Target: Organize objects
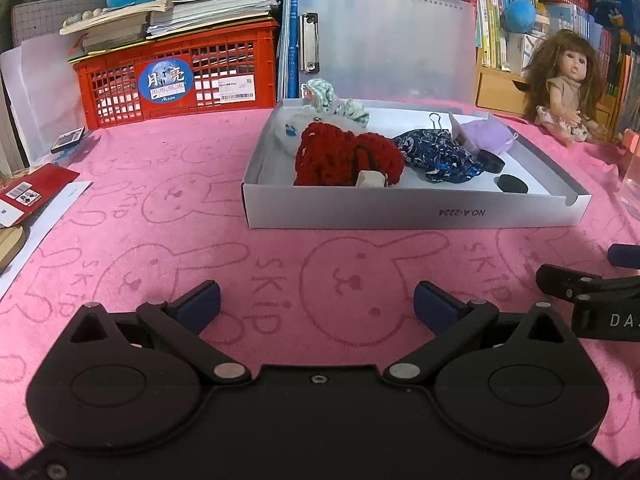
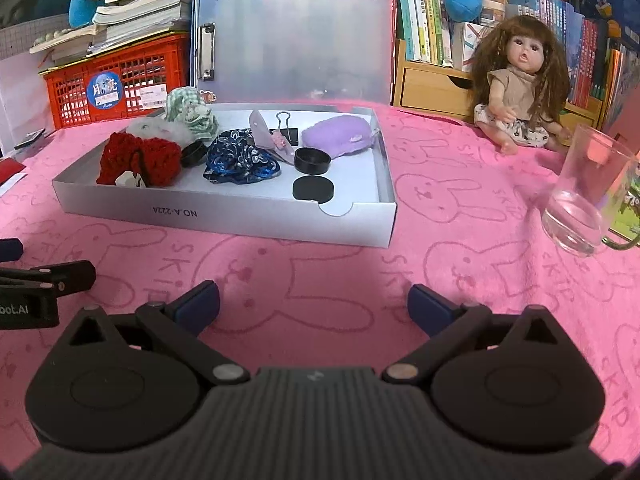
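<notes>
A shallow white box (image 1: 400,212) (image 2: 224,216) lies on the pink towel. It holds a red knitted scrunchie (image 1: 344,156) (image 2: 140,158), a dark blue patterned scrunchie (image 1: 436,152) (image 2: 240,158), a green checked one (image 1: 332,100) (image 2: 190,114), a purple fluffy pouch (image 1: 486,134) (image 2: 338,136), a binder clip (image 2: 286,128) and black round lids (image 2: 313,189). My left gripper (image 1: 316,304) is open and empty, in front of the box. My right gripper (image 2: 314,304) is open and empty, also in front of the box.
A doll (image 2: 516,80) (image 1: 564,88) sits at the back right. A clear glass (image 2: 580,196) stands on the right. A red crate (image 1: 180,76) with books stands at the back left. A clipboard (image 2: 296,44) leans behind the box. Papers (image 1: 32,196) lie on the left.
</notes>
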Demonstrator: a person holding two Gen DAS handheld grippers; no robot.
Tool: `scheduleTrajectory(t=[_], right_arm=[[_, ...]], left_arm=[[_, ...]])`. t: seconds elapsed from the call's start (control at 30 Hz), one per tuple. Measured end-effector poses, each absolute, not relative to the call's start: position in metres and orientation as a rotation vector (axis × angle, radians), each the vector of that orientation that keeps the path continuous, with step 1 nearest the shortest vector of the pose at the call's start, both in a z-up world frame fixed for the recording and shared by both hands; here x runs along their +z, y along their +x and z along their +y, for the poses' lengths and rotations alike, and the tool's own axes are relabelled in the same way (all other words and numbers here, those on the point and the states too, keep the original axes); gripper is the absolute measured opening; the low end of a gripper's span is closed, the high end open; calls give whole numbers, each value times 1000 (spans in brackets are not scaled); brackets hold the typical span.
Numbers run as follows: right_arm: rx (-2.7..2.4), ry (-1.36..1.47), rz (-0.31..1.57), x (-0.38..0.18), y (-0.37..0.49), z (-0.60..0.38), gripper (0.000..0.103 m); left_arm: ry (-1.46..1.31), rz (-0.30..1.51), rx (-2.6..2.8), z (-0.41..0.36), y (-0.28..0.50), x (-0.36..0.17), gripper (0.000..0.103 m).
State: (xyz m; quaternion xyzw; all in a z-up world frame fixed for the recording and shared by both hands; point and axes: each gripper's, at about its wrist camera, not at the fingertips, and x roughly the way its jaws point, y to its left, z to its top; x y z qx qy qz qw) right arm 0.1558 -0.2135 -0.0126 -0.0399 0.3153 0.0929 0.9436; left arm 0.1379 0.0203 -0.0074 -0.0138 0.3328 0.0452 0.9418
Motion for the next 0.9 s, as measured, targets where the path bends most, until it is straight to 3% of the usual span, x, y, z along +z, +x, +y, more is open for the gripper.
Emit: scheduleTrajectory(t=[0.9], right_arm=[[189, -82, 643, -13, 156, -213, 103]], left_arm=[[-30, 680, 99, 19, 139, -8, 103]])
